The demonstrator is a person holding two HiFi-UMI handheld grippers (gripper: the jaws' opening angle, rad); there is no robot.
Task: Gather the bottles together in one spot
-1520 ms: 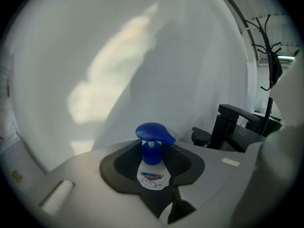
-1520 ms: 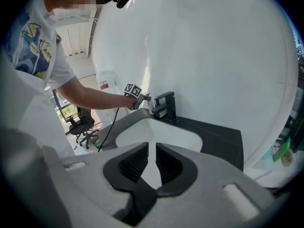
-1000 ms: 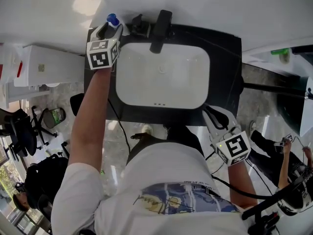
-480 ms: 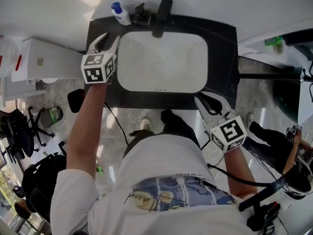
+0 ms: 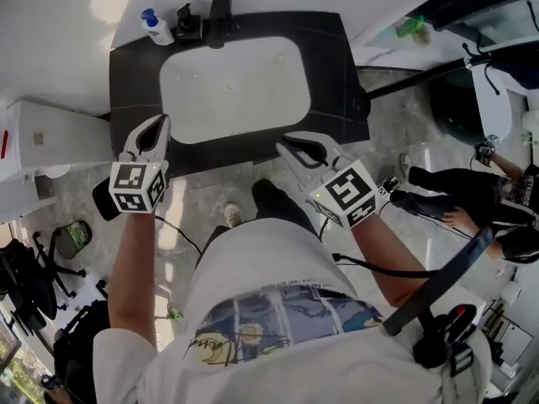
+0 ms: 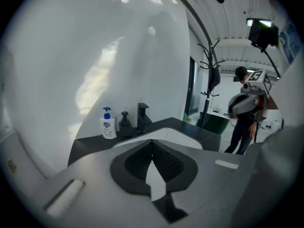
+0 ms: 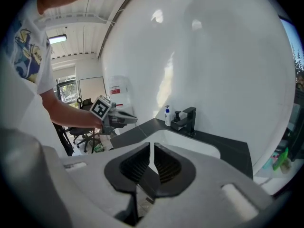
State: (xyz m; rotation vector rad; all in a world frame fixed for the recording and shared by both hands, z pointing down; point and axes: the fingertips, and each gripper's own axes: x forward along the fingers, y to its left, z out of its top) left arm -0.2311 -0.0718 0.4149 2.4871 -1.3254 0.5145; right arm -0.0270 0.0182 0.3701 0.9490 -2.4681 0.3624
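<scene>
A white pump bottle with a blue top [image 5: 154, 26] stands at the back left corner of the black counter [image 5: 337, 74]. A black dispenser [image 5: 187, 22] stands right next to it, beside the black faucet [image 5: 221, 7]. My left gripper [image 5: 155, 126] hovers over the counter's front left edge, shut and empty, well short of the white pump bottle [image 6: 109, 125]. My right gripper [image 5: 288, 145] hangs at the front edge near the middle, jaws together, holding nothing. From it the white pump bottle [image 7: 167, 116] and left gripper [image 7: 118, 119] show across the basin.
The white basin [image 5: 236, 87] fills the middle of the counter. A green bottle [image 5: 410, 27] sits on a white ledge to the right. A white appliance [image 5: 46, 137] stands left of the counter. A person [image 5: 459, 209] sits on the floor at right.
The left gripper has let go of the white pump bottle at the back left corner, drawn back to the front edge and shut. The right gripper rose toward the counter's front edge.
</scene>
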